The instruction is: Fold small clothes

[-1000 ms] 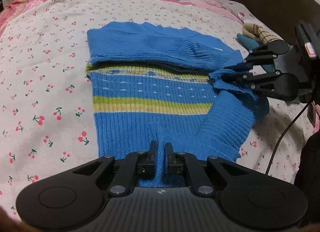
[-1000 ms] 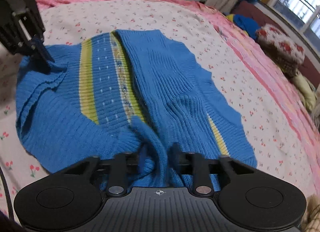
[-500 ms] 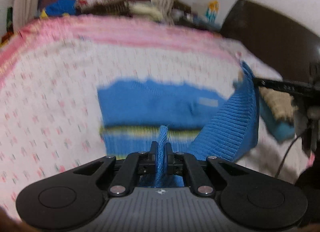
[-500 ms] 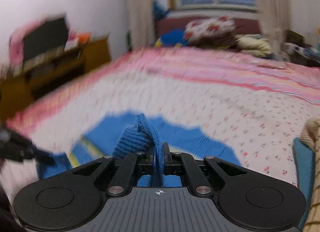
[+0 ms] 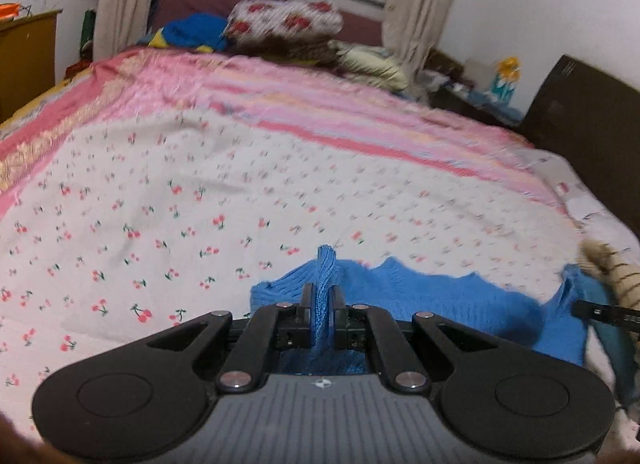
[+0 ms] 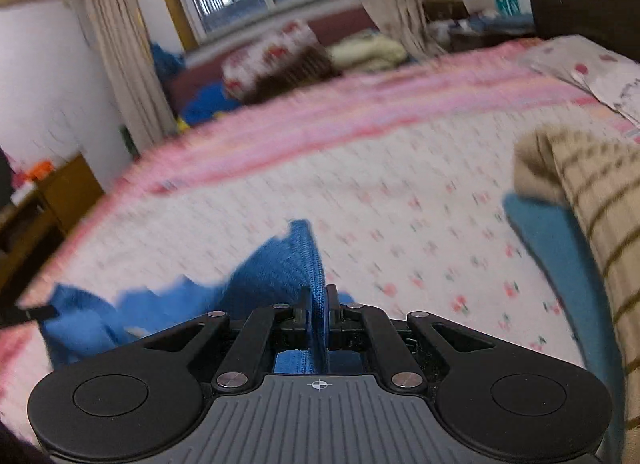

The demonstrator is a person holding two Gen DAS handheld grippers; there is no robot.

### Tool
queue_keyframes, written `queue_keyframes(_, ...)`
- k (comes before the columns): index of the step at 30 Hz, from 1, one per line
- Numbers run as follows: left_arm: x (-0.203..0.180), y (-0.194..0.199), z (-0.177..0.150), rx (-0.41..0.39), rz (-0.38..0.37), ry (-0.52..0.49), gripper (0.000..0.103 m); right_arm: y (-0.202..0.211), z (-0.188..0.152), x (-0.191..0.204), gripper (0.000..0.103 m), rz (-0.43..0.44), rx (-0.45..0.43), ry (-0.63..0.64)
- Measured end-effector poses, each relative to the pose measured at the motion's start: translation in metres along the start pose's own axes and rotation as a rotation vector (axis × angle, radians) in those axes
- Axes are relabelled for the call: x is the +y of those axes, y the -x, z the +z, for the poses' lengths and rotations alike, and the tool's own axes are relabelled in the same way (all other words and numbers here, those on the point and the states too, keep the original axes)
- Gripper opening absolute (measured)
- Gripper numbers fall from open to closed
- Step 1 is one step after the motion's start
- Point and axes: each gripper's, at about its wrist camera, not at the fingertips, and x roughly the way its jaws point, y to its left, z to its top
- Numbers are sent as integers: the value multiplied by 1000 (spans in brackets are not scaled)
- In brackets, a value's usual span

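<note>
Bed (image 5: 280, 192): fills the middle of both views, running up to the window wall at the top of the frame.
Sheet (image 5: 120, 224): white with small red cherry print, covering the lower and middle part.
Blanket (image 5: 320, 120): pink, striped, across the upper part of the bed.
Blue sweater (image 5: 440, 300): low centre and lower right in the left view, low left in the right view, partly lifted off the sheet.
Beige striped garment (image 6: 592, 200): right edge of the right view, on a teal cloth (image 6: 556, 248).
Pillows (image 5: 288, 20): floral, top centre, blurred.
</note>
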Motion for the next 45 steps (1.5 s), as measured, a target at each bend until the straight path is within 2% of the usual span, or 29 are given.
queue_keyframes(9,9,-7,13,-43,75,30,12,-8,-3,-10,3,-12,12,-39)
queue_keyframes(12,6,-12,14,-45,67,27,12,-13,-12,-11,3,-32,42,-46)
queue_keyframes(18,7,-11,23,-99,45,65,12,10,-4,-12,3,-9,-33,-57)
queue_keyframes(21,8,-24,21,-76,82,57,12,1,-8,-12,4,-23,-12,-45)
queue_keyframes(24,9,-40,11,-23,144,28,13,-24,-21,-12,5,-77,81,-11)
queue_keyframes(26,11,-41,6,-13,158,38,14,-28,-28,-7,8,-103,82,29)
queue_keyframes(29,13,-35,7,-24,176,46,17,-21,-24,1,13,-121,53,83)
queue_keyframes(32,15,-24,11,-44,199,41,23,-15,-22,-1,14,-129,41,75)
queue_keyframes(34,16,-14,14,-62,216,36,31,-8,-23,-1,15,-141,34,72)
queue_keyframes(37,17,0,12,-83,246,16,32,3,-19,1,16,-151,-2,83)
queue_keyframes(41,7,14,0,-63,197,-23,32,18,-19,13,16,-94,-20,98)
queue_keyframes(45,-16,18,-21,-26,148,-90,32,26,-30,37,16,-30,2,154)
